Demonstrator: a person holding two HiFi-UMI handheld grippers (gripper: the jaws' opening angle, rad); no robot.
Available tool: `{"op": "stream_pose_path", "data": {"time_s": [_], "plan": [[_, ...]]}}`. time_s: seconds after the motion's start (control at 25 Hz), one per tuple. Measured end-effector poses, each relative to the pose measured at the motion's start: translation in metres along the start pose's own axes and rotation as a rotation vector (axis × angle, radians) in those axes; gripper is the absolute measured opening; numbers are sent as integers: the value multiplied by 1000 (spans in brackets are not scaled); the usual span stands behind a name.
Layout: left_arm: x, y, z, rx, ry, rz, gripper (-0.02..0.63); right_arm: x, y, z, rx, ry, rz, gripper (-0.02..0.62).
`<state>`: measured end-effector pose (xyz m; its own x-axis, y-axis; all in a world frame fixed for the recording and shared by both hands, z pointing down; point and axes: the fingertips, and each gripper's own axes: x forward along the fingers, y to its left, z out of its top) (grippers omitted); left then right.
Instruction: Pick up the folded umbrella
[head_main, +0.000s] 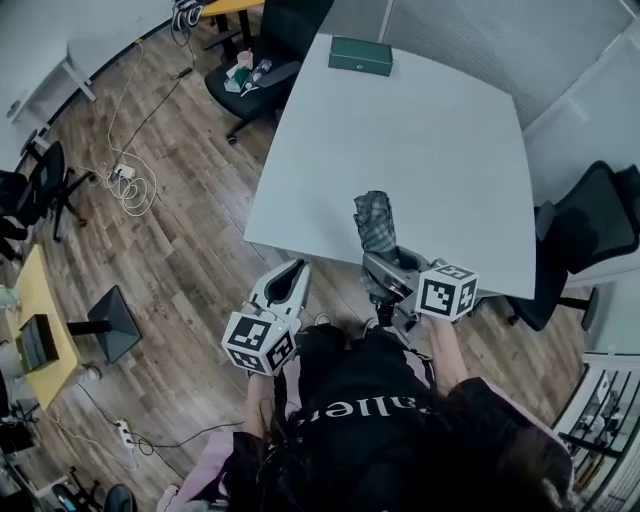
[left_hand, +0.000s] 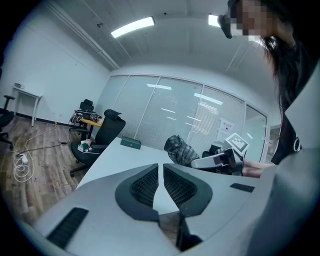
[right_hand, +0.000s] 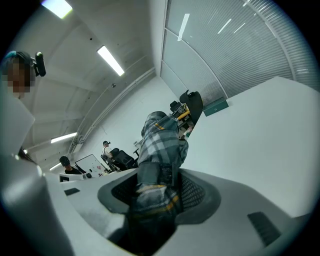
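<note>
White table (head_main: 420, 140) fills the upper middle of the head view, and the folded umbrella (head_main: 375, 222) lies over its near edge, its lower end clamped in the jaws of the right gripper (head_main: 380, 262). Its long axis runs straight out from those jaws toward the frame's top, so the lift likely rests on that hand alone. At lower left, off the table, the left gripper (head_main: 298, 270) has its jaws together on nothing.

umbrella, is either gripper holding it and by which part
The right gripper holds the folded umbrella, fingers clamped on the fabric at its near end; the rest sticks out ahead. The left gripper is shut on nothing.
</note>
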<state>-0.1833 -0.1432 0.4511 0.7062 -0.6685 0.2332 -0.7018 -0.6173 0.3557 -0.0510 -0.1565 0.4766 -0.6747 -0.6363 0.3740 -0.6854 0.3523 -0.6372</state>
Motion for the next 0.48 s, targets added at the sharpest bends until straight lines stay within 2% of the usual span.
{"op": "stream_pose_path", "data": {"time_s": [0.32, 0.48], "plan": [[-4, -11, -3, 1, -18, 5, 34, -18, 6, -8, 0, -5, 5, 221], [0, -31, -9, 17, -7, -4, 34, -44, -2, -15, 18, -30, -7, 221]]}}
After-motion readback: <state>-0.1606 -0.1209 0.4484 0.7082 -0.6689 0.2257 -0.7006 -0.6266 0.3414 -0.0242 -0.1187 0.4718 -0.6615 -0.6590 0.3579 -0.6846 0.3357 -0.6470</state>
